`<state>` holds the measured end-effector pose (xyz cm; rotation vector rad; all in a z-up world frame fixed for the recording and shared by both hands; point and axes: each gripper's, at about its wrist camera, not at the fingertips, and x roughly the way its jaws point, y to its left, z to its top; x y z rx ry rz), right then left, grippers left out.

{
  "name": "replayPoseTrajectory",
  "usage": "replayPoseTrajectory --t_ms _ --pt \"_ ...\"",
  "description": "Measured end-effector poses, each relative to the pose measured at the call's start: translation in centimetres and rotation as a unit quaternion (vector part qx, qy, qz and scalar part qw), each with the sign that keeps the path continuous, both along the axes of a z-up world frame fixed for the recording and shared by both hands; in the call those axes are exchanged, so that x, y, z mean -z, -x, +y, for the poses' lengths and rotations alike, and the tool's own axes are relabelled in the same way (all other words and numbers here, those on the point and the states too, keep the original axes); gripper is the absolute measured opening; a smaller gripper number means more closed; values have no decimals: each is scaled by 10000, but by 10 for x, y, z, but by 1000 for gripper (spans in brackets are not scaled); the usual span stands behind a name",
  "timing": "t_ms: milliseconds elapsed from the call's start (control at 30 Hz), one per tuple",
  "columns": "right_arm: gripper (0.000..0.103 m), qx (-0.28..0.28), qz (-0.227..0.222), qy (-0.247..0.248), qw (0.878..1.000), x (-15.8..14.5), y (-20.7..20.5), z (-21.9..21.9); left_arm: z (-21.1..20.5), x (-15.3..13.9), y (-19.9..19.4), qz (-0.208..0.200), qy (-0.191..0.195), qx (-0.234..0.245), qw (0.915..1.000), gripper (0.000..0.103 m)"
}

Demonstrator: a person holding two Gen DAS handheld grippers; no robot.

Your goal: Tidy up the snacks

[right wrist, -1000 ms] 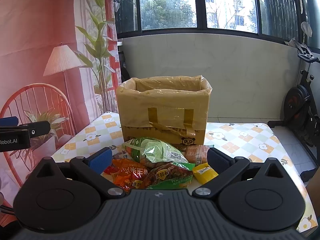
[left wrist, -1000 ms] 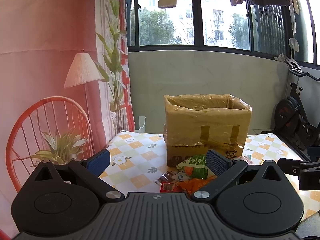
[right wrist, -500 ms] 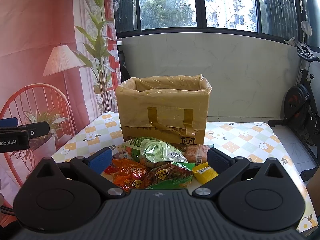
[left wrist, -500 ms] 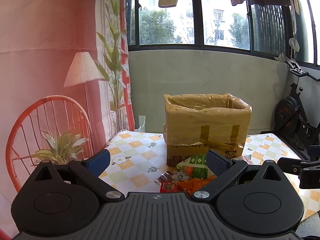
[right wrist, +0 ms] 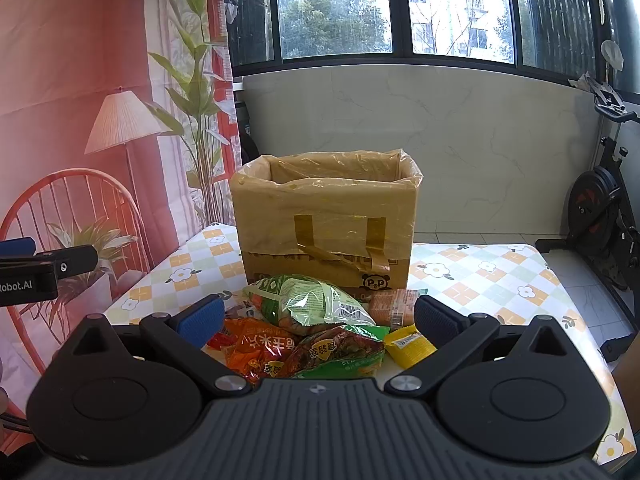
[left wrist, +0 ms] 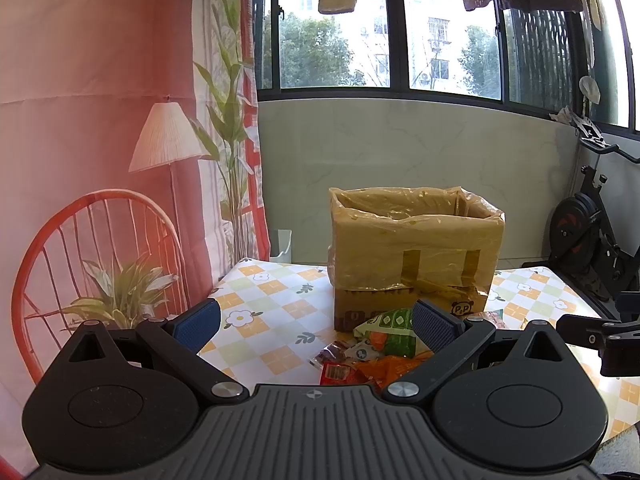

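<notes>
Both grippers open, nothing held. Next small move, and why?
Probably lower the right gripper onto the green snack bag. It tops the pile in front of the lined box, sits between the open jaws, and the left gripper points beside the pile.

A table (right wrist: 472, 276) under a checked, flower-printed cloth carries a plastic-lined cardboard box (right wrist: 326, 220) (open at the top) and, touching its front, a heap of snack packets (right wrist: 316, 328).
</notes>
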<state>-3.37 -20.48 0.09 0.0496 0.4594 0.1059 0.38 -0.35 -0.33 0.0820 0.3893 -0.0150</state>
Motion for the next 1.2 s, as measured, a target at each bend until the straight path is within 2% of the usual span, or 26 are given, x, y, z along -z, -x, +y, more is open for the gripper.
replayPoseTrajectory --t_ms 1033,1200 --pt "103 3 35 8 10000 2 2 3 -1 2 0 13 -16 8 10000 103" --pt "103 -47 -5 -132 9999 0 -1 -4 4 -1 -6 -170 -27 -60 9998 103"
